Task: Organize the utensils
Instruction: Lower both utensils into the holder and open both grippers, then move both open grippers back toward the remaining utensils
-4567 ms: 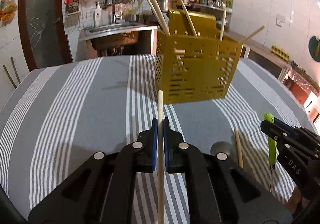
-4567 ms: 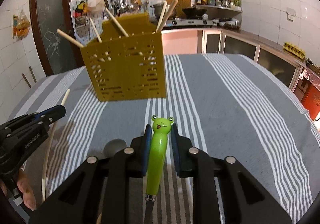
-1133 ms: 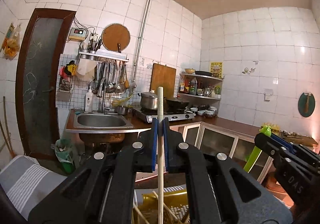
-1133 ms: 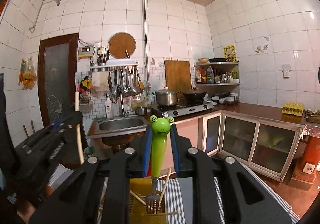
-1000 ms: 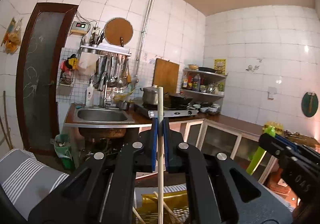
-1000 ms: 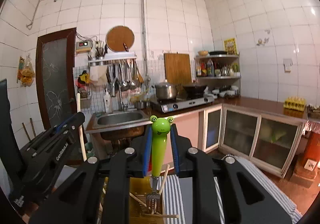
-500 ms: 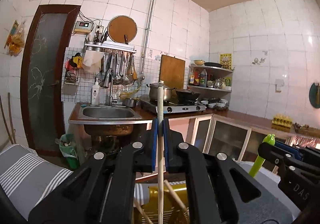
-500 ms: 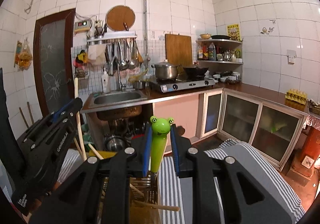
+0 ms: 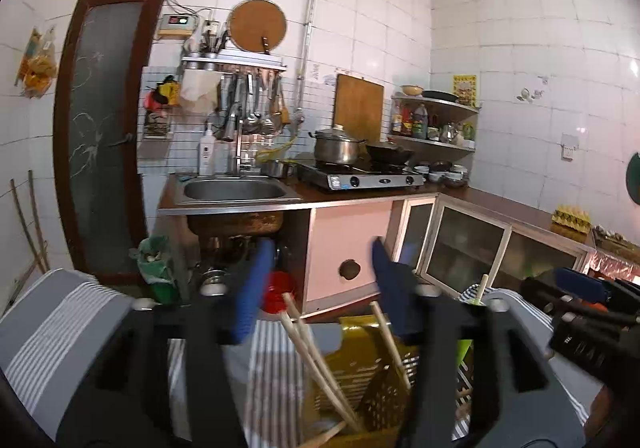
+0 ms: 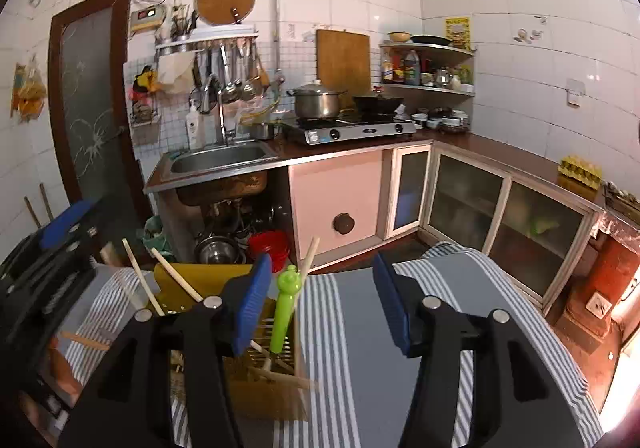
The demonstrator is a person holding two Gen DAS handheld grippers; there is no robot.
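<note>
Both claws hang over the yellow utensil basket [image 10: 208,280] that stands on the bench [image 10: 460,288] with its grey-and-white striped cloth. The left claw [image 9: 316,284] is opening, its blue pads [image 9: 248,296] apart with nothing pressed between them; below the gap, toward six o'clock, wooden chopsticks [image 9: 308,344] lean in the basket [image 9: 360,352], one pair slanting up to eleven o'clock, another stick [image 9: 390,340] beside the right pad. A pale stick tip [image 9: 483,284] pokes up at about three o'clock of that claw, just before the black body of the other tool [image 9: 580,312].

The right claw [image 10: 320,300] is opening too, its pads [image 10: 250,304] spread and gripping nothing. The green frog-handled fork [image 10: 285,308] stands in the basket's near compartment, upright with a slight tilt, its frog head up, just beside the left pad; whether it touches the pad I cannot tell. A chopstick [image 10: 308,256] leans past the frog head toward one o'clock, and more chopsticks [image 10: 140,280] stick out of the basket toward ten o'clock. The other tool's blue-tipped body [image 10: 64,224] shows at nine o'clock.

Beyond the bench are a steel sink [image 10: 218,157], a gas stove with a pot [image 10: 316,99], and pink cupboards [image 10: 336,199].
</note>
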